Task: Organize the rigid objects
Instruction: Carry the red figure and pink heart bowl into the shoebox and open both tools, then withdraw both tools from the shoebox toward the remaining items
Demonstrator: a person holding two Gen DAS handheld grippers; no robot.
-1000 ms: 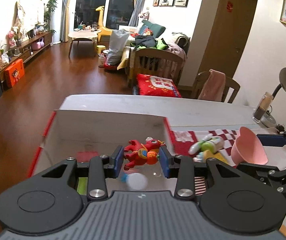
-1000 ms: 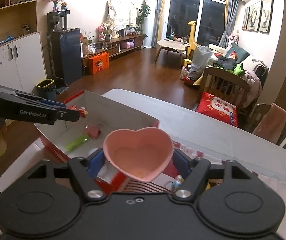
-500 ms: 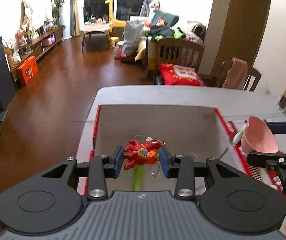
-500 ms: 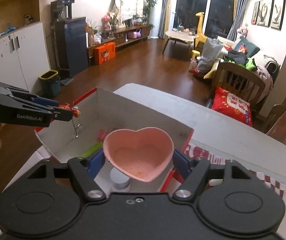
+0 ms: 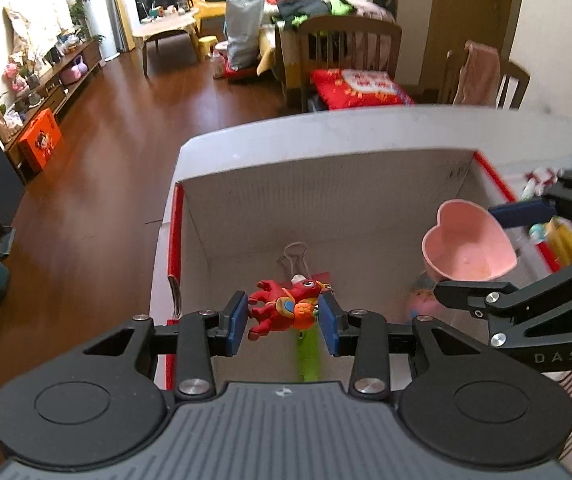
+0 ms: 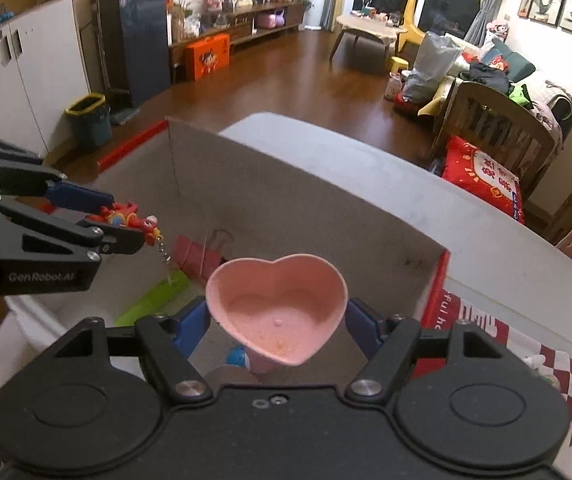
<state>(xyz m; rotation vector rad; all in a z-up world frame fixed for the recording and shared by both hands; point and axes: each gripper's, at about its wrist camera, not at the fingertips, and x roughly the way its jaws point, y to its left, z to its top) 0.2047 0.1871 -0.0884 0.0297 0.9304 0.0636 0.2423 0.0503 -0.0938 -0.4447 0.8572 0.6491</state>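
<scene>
A: What does the left claw (image 5: 281, 317) have?

B: Its two blue pads are closed on a small red plastic toy figure with orange and blue patches (image 5: 283, 311). The toy hangs in the air over the inside of the open cardboard box with red outer edges (image 5: 326, 192). In the right wrist view the same toy (image 6: 125, 216) shows a short bead chain dangling from its end.

A: And the right claw (image 6: 277, 322)?

B: It grips a pink heart-shaped plastic bowl (image 6: 275, 306) by its lower body, mouth up, also above the box interior. From the left wrist view the bowl (image 5: 468, 240) sits at the box's right side, well apart from the toy.

A: What lies in the box?

B: On the floor there is a bright green flat plastic piece (image 6: 153, 298), seen in the left wrist view just under the toy (image 5: 308, 354). Beside it is a red binder clip with wire handles (image 6: 197, 254). Under the bowl I can make out a small round thing with blue on it (image 6: 237, 358), but it is too hidden to name.

A: Where does the box stand?

B: On a pale grey desk (image 6: 486, 232). To the box's right lies a red-and-white checked cloth (image 6: 558, 372), and in the left wrist view some small coloured items (image 5: 558, 236) rest past the right wall, blurred.
</scene>
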